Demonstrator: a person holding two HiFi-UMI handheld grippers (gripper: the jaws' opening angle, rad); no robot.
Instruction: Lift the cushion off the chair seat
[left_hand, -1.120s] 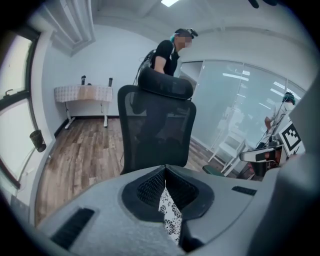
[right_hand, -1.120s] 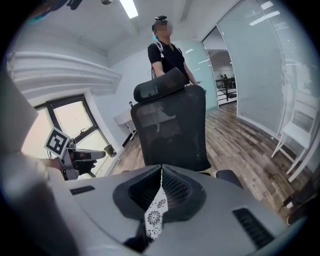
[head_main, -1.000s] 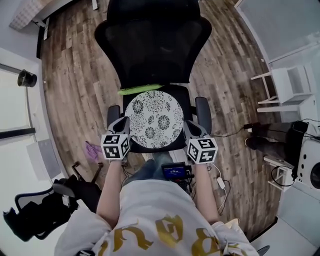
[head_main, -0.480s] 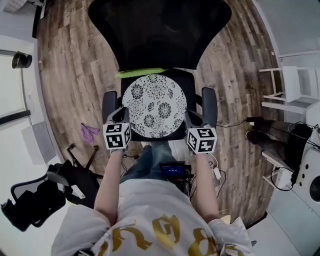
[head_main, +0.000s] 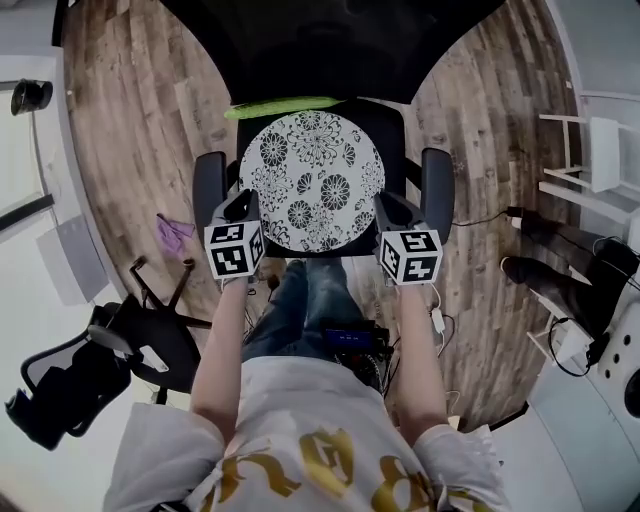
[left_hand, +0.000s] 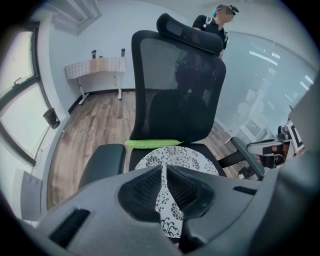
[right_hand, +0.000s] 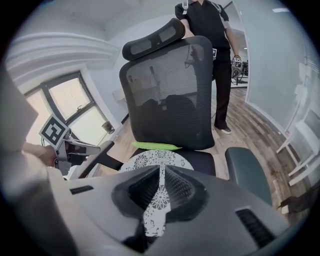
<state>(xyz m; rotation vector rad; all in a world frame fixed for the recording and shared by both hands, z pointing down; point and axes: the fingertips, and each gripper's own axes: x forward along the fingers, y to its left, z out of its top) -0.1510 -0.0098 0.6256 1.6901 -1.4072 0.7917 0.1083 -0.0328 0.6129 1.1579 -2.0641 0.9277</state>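
A round white cushion (head_main: 312, 180) with black flower print lies flat on the seat of a black mesh office chair (head_main: 330, 40). My left gripper (head_main: 240, 207) is at the cushion's front left rim and my right gripper (head_main: 386, 208) at its front right rim, both shut with nothing held. Whether either touches the cushion I cannot tell. In the left gripper view the cushion (left_hand: 176, 159) shows just past the closed left gripper (left_hand: 163, 167). The right gripper view likewise has the cushion (right_hand: 155, 161) beyond the closed right gripper (right_hand: 162, 167).
A green strip (head_main: 280, 105) lies at the seat's back edge. Padded armrests (head_main: 208, 185) (head_main: 437, 185) flank the seat. A person in black (right_hand: 207, 30) stands behind the backrest. A second black chair (head_main: 100, 370) is at lower left, white shelving (head_main: 590, 150) at right.
Both grippers have come down and closer to the cushion's front rim, one on each side. The chair fills more of the head view. Both jaws stayed shut.
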